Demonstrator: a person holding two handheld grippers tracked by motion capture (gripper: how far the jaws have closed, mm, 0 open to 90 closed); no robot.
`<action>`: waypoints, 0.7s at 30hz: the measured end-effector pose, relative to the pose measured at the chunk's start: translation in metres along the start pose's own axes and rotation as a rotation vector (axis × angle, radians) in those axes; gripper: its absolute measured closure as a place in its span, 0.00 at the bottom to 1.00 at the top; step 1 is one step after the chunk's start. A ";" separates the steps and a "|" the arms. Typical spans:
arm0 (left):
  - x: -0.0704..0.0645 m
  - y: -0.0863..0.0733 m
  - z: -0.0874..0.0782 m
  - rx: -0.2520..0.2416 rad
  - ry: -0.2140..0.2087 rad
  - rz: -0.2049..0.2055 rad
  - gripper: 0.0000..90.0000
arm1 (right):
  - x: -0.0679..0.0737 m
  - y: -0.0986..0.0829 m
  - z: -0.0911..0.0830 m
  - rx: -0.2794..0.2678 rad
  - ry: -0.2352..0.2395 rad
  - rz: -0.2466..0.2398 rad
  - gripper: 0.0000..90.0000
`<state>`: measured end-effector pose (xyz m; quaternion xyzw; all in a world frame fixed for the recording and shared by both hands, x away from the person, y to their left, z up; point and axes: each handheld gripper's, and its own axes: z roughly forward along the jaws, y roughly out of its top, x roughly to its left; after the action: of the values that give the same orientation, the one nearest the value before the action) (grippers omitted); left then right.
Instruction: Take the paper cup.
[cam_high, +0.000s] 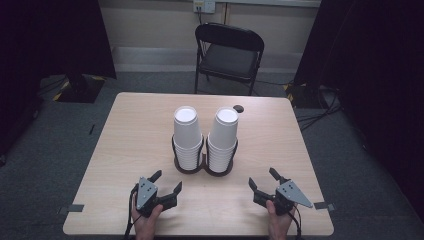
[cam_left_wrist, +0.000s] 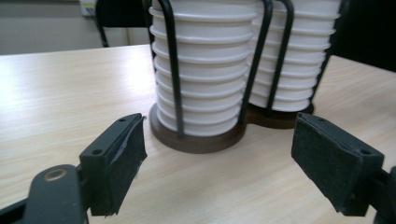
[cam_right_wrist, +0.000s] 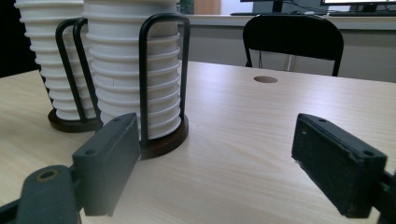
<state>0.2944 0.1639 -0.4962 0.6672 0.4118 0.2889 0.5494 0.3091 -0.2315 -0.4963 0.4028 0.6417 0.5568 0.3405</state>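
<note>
Left gripper (cam_high: 166, 183) held over the table's (cam_high: 120, 150) near edge, jaws spread wide and empty, two stacks of white cups (cam_high: 187, 134) racked in a dark holder (cam_high: 202, 167) at the table's middle, right gripper (cam_high: 261, 182) likewise held near the near edge, jaws apart.

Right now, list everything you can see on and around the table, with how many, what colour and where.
Stacks of cups: 2, white, upside down side by side at the table's middle, left stack, right stack.
Cup holder: 1, dark base with black wire loops, holding both stacks.
Table: 1, light wood, centre of the room.
Hole: 1, dark, round, in the tabletop near the far edge.
Chair: 1, black, beyond the table.
Wall socket: 1, pale, on the far wall.
Left gripper: 1, black, open, near edge, empty.
Right gripper: 1, black, open, near edge, empty.
</note>
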 end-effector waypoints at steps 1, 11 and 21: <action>0.001 0.000 -0.001 -0.005 -0.015 0.000 0.18 | 0.000 0.000 0.000 -0.004 -0.006 0.005 0.16; -0.002 0.017 0.002 0.019 -0.085 -0.029 0.20 | 0.012 0.000 -0.001 0.021 -0.025 -0.032 0.16; -0.008 0.040 0.006 -0.008 -0.165 -0.014 0.27 | 0.021 0.002 0.003 0.060 -0.090 -0.020 0.22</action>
<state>0.3051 0.1514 -0.4578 0.6836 0.3688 0.2306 0.5861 0.3023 -0.2111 -0.4949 0.4311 0.6462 0.5150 0.3624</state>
